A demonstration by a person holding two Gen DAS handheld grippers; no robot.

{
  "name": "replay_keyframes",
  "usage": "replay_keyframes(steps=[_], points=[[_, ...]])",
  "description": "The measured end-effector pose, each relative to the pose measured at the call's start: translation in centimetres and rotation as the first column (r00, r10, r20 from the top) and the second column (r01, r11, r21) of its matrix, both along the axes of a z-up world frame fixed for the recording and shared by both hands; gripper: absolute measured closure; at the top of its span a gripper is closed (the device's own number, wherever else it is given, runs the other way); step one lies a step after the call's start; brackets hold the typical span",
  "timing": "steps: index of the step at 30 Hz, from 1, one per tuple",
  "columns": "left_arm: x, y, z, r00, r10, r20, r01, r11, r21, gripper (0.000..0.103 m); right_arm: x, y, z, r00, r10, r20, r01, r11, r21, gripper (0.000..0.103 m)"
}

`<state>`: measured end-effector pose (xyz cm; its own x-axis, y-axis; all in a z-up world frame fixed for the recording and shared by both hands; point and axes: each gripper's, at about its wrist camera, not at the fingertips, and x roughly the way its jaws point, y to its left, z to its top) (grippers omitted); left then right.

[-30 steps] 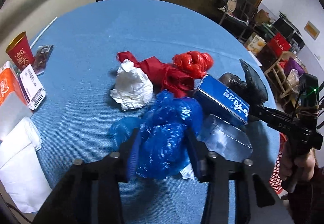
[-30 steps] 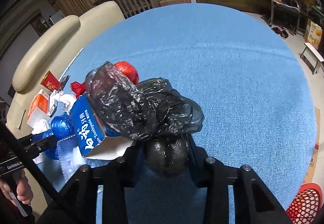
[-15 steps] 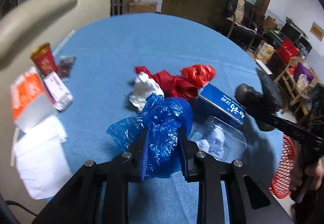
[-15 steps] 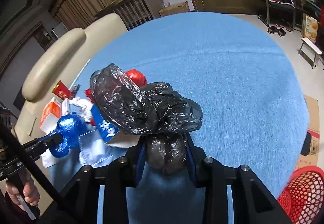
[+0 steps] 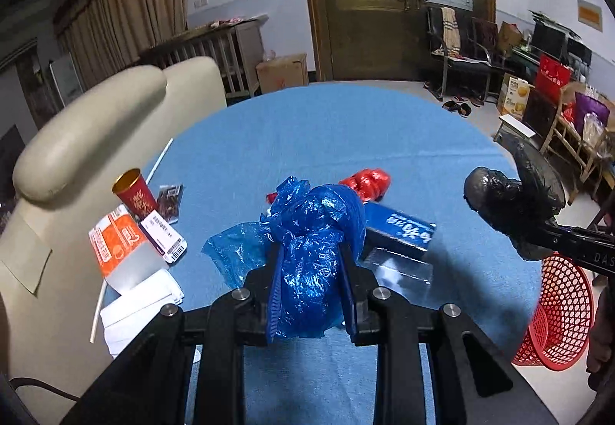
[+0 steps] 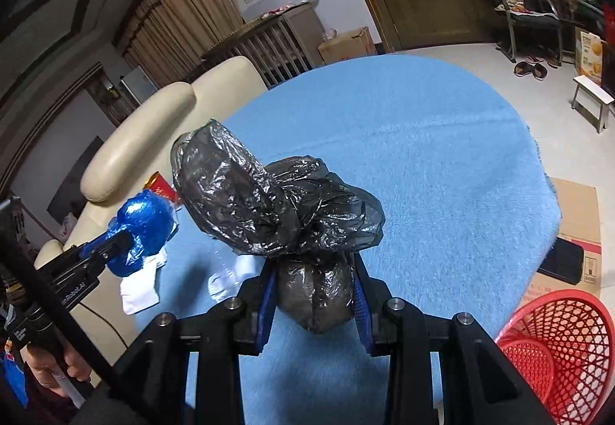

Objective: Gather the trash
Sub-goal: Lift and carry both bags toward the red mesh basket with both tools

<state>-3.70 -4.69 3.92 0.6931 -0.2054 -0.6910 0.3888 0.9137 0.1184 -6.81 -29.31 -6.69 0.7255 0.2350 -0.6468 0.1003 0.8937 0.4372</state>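
Observation:
My left gripper (image 5: 309, 284) is shut on a crumpled blue plastic bag (image 5: 315, 232), held up off the blue tablecloth (image 5: 307, 132). My right gripper (image 6: 313, 294) is shut on a knotted black plastic bag (image 6: 269, 202), also lifted above the table. In the left wrist view the black bag (image 5: 507, 202) hangs at the right, above a red mesh basket (image 5: 557, 313). The right wrist view shows the blue bag (image 6: 142, 225) at the left and the red basket (image 6: 553, 348) at the lower right. A red bag (image 5: 367, 180), a blue box (image 5: 399, 230) and a clear plastic tray (image 5: 399, 269) lie on the table.
A red paper cup (image 5: 134, 192), an orange-and-white carton (image 5: 115, 244), a labelled packet (image 5: 163, 236) and white tissues (image 5: 138, 305) lie along the table's left edge beside a cream sofa (image 5: 88, 125). A cardboard sheet with a phone (image 6: 565, 259) lies on the floor.
The left jaws closed on the blue bag and lifted it off the table. The right gripper carried the black bag up and to the right, bringing the red basket into view.

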Motion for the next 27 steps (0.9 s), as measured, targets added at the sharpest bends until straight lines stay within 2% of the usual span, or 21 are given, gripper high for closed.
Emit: replay_keyframes(steps=[12, 27], points=[[-2.5, -2.8, 1.2, 0.997, -0.062, 0.053, 0.060, 0.997, 0.040, 0.075, -3.2, -0.6, 0.6, 1.000, -0.011, 0.021, 0.011, 1.000, 0.014, 0.066], [-4.5, -6.5, 1.3, 0.988, -0.143, 0.062, 0.138, 0.987, 0.084, 0.075, -5.9, -1.9, 0.2, 0.998, -0.056, 0.030, 0.054, 0.998, 0.045, 0.066]])
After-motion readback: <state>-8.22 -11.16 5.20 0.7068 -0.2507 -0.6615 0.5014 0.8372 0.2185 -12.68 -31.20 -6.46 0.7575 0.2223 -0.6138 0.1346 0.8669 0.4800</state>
